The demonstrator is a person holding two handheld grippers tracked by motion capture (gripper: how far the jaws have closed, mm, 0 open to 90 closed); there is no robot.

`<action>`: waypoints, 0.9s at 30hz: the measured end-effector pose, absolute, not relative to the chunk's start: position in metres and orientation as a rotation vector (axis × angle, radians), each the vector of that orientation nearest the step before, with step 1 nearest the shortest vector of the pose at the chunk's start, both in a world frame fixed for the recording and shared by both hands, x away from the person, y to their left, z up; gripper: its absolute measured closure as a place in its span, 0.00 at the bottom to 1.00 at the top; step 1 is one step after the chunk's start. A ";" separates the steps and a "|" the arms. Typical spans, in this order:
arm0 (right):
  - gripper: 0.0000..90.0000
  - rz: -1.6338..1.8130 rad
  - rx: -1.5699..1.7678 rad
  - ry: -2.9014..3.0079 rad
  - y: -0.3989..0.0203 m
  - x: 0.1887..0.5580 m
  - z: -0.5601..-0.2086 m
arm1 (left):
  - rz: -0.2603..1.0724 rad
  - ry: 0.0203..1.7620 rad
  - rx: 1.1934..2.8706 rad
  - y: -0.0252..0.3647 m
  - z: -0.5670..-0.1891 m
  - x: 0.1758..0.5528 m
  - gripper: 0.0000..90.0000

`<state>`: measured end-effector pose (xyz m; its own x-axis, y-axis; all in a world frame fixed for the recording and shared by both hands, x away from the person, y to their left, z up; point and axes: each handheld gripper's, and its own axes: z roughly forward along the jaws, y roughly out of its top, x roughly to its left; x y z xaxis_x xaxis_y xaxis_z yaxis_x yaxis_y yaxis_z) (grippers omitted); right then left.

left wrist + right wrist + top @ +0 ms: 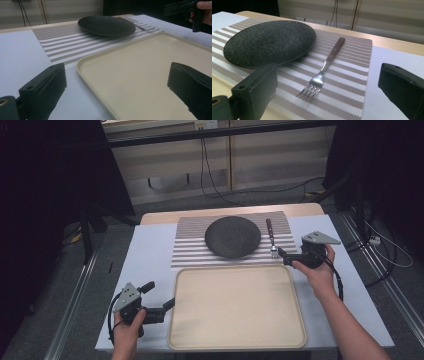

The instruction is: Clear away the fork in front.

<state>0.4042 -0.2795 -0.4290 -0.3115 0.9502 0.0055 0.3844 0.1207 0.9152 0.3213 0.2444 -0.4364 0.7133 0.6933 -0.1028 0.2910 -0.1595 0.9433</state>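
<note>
on the striped mat (352,75), my open right gripper (322,100) should drop straight over the fork (325,67), lower middle of frame, left gripper (155,300) open too.

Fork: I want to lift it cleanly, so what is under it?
The fork lies on the striped mat, beside the plate. The mat hides whatever lies beneath it.

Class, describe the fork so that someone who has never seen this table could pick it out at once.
Find the striped placemat at the far half of the table, behind the cream tray. On it sits a dark round plate; the fork lies just to the plate's right, prongs toward the tray, close to the right gripper. It is the one slim metal thing there, with a brown wooden handle.
</note>
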 end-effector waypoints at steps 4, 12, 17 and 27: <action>0.02 1.150 1.309 1.770 -0.282 0.415 -0.427 | 0.427 0.786 1.743 0.244 -0.436 0.322 0.03; 0.07 1.104 1.328 1.810 -0.278 0.435 -0.431 | 0.423 0.787 1.749 0.242 -0.437 0.322 0.03; 0.15 1.127 1.367 1.816 -0.279 0.447 -0.434 | 0.428 0.785 1.749 0.243 -0.436 0.323 0.03; 0.38 1.129 1.437 1.833 -0.282 0.469 -0.445 | 0.428 0.791 1.752 0.241 -0.437 0.323 0.03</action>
<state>0.4690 -0.2818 -0.4448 -0.2803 0.9569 0.0758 0.4982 0.0776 0.8636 0.3232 0.2413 -0.4372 0.7105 0.6963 -0.1017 0.2957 -0.1642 0.9411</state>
